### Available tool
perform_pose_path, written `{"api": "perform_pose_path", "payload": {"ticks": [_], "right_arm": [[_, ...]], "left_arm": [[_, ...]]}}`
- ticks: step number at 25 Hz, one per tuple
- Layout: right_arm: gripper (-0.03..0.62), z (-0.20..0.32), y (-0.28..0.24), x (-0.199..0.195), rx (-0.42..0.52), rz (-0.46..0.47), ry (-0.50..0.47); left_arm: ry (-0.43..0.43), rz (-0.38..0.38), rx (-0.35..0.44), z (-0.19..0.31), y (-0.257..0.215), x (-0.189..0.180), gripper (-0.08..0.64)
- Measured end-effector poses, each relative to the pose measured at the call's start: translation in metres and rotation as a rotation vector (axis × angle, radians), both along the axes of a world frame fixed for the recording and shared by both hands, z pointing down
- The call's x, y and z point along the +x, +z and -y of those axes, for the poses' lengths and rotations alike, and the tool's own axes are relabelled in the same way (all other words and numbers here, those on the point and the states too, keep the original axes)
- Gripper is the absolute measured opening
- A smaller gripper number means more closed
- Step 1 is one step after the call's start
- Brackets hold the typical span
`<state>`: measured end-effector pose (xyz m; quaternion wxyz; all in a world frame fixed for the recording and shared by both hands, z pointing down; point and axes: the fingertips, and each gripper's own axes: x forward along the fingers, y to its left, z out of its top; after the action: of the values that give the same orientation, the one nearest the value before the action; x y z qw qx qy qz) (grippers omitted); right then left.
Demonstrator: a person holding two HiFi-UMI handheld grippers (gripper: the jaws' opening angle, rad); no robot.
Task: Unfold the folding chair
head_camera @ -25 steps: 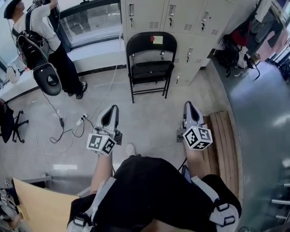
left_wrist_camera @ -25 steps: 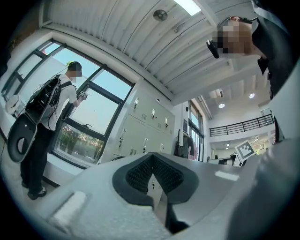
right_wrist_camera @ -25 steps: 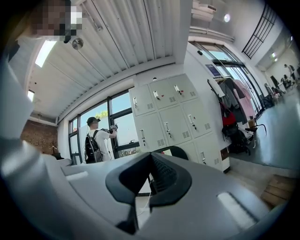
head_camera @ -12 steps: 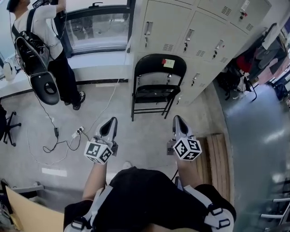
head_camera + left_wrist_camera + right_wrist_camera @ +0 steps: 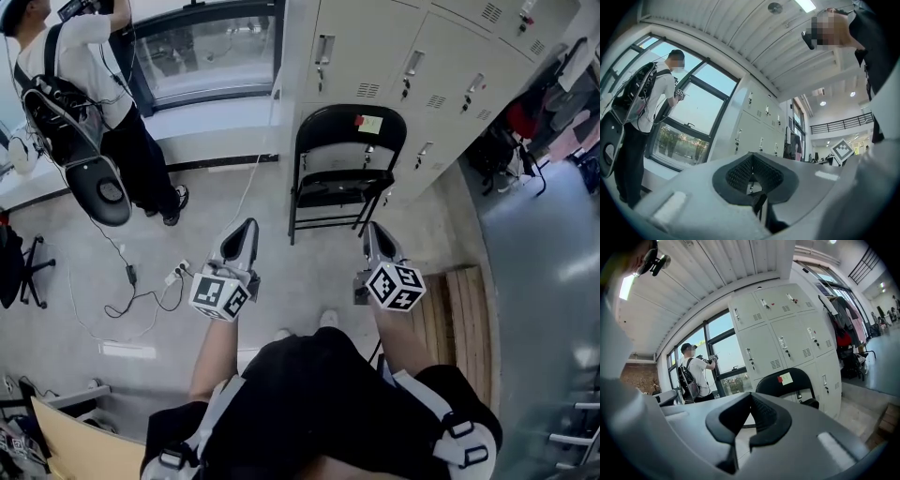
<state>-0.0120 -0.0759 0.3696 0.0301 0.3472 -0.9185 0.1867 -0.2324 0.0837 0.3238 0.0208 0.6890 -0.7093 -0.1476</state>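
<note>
The black metal folding chair (image 5: 342, 185) stands with its seat down and its back against the beige metal lockers (image 5: 417, 56). A yellow note with a red tab is stuck on its backrest. Its rear legs are mostly hidden behind the seat and front frame.

In the right gripper view only the chair's (image 5: 811, 383) curved backrest and one seat edge rise above the gripper's grey body; everything lower is covered. In the left gripper view the chair cannot be made out: dark slivers show through the notch, too small to name.

The left gripper (image 5: 249, 226) and right gripper (image 5: 370, 229) hang short of the chair, one on each side of its front and apart from it. Both are clenched and empty: the left gripper's (image 5: 751, 158) ribbed pads meet, and so do the right gripper's (image 5: 750, 397).

The pale grey concrete floor (image 5: 281, 267) runs from the chair toward the wearer, whose dark clothing blocks the floor nearest the camera. Right of the chair lies a slatted wooden bench (image 5: 459, 305), partly behind the right forearm, and beyond it a glossy blue-grey floor (image 5: 544, 253). Left of the chair, white cables and a power strip (image 5: 176, 273) trail across the floor. Farther left a person with a black backpack (image 5: 75, 94), head cut by the frame edge, faces a dark-framed window (image 5: 206, 47).
</note>
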Motion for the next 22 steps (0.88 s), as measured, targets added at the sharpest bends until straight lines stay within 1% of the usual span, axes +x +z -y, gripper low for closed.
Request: {"api": "perform_pose_path", "payload": {"ticks": [4,7,10,13,17,20,22], "right_arm": [[0.006,0.019,0.011,-0.012,-0.035,0.006,-0.007],[0.006,0.048,0.018,-0.013,-0.033,-0.021,-0.026],[0.006,0.087,0.024,-0.014,-0.028,-0.042,-0.026],[0.006,0.125,0.024,-0.024,-0.039,-0.018,-0.017],[0.006,0.158,0.014,-0.045,-0.049,0.038,-0.042],[0.006,0.176,0.021,-0.05,-0.084,0.045,-0.059],[0.006,0.185,0.027,-0.053,-0.094,0.04,-0.078]], "left_arm": [[-0.015,-0.01,-0.032,0.014,0.011,-0.01,0.005],[-0.04,-0.012,-0.022,0.035,0.007,-0.015,0.005],[-0.059,0.022,-0.013,0.059,0.001,-0.017,0.005],[-0.081,0.052,-0.014,0.082,-0.005,-0.02,0.005],[-0.095,0.04,0.002,0.116,-0.012,-0.023,0.005],[-0.107,0.03,-0.001,0.133,-0.009,-0.019,0.005],[-0.116,0.041,-0.004,0.142,-0.007,-0.017,0.005]]}}
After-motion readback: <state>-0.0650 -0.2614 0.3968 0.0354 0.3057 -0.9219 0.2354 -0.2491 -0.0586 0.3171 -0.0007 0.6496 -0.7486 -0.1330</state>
